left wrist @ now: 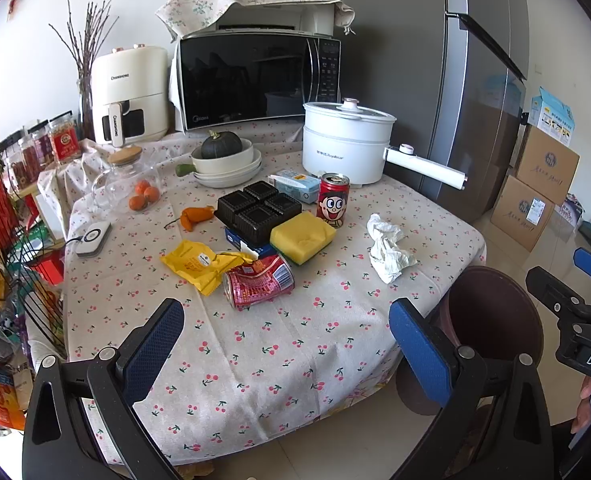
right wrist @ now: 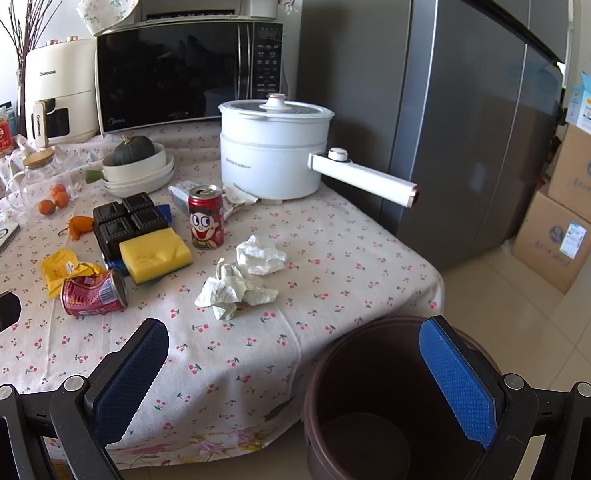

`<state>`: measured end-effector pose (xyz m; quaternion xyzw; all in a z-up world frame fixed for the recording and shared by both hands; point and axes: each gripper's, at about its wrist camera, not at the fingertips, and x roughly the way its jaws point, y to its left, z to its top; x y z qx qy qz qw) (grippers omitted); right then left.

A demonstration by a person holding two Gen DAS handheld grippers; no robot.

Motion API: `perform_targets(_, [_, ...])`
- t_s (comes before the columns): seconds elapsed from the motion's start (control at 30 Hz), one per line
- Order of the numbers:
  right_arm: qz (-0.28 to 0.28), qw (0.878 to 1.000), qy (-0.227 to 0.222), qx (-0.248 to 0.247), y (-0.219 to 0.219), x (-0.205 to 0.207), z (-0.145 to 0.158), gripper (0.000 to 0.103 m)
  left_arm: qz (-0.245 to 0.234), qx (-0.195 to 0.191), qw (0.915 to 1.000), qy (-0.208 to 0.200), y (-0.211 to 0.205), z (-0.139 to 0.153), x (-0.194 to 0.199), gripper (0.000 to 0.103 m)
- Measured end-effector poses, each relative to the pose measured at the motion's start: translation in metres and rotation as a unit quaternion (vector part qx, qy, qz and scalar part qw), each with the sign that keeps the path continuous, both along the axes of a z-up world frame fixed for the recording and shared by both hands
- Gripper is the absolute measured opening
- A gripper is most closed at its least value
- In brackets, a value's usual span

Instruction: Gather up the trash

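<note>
Both the left hand-held gripper [left wrist: 285, 344] and the right hand-held gripper [right wrist: 295, 376] gape wide and empty above the worktop [right wrist: 255, 360], where crumpled paper [right wrist: 235, 288], a crushed red can [left wrist: 259, 280] and a yellow wrapper [left wrist: 199, 264] lie, a brown bin [right wrist: 335, 420] standing just beside its edge.

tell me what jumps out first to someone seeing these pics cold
Probably the clutter mid-table: a yellow sponge beside an upright red cartoon can, with a crushed red can lying on its side nearer the front. Crumpled paper sits right of them, and an empty brown bin waits on the floor at the table's near corner.
</note>
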<state>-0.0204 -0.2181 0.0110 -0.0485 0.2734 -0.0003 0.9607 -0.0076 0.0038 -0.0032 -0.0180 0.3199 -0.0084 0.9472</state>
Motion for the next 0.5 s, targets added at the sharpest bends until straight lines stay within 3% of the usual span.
perform_targets(0.5, [0.000,1.000,0.001,-0.002,0.0001,0.0007,-0.0022,0.103,0.001,0.001,1.0000,0.000,-0.0033,0.0008,0.0007,0.103])
